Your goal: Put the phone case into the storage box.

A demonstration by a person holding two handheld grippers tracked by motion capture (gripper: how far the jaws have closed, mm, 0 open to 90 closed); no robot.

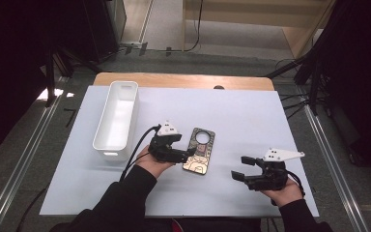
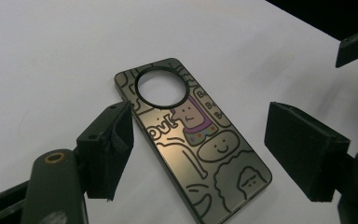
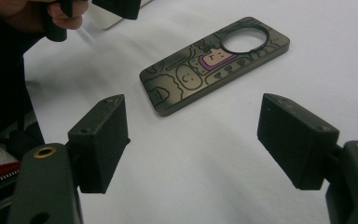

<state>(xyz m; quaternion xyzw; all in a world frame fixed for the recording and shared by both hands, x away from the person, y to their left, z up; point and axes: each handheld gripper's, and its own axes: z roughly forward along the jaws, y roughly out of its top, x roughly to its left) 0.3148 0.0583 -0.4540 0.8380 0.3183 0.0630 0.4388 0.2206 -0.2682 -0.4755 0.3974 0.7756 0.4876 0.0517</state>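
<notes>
A phone case (image 1: 200, 151) lies flat on the white table cover (image 1: 251, 116), roughly at the middle of the near half, its round camera cut-out at the far end and its cartoon-printed, glossy dark back facing up. The left gripper (image 1: 189, 153) sits at the case's left long edge, held low over the cover; in the left gripper view the jaws stand spread with the phone case (image 2: 193, 140) lying between them, the left pad just over or beside its edge and the right pad well clear of it, so nothing is pinched. The left hand (image 1: 153, 163) holds the gripper from below and its black cable trails back toward the sleeve.

The right gripper (image 1: 239, 168) rests near the front right of the cover, well apart from the case, jaws pointing left toward it. In the right gripper view its jaws are spread wide over bare cover, with the phone case (image 3: 214, 63) lying ahead of them and untouched; the left gripper's jaw tips and the fingers of the left hand show at the top left corner of that view. The right hand (image 1: 282, 189) grips it from behind.

A long white plastic bin (image 1: 117, 118) stands left of the case, lengthwise front to back, just beyond the left hand and apart from the case. Nothing lies between either gripper and the case. The wooden table edge (image 1: 183, 79) shows beyond the cover's far side
</notes>
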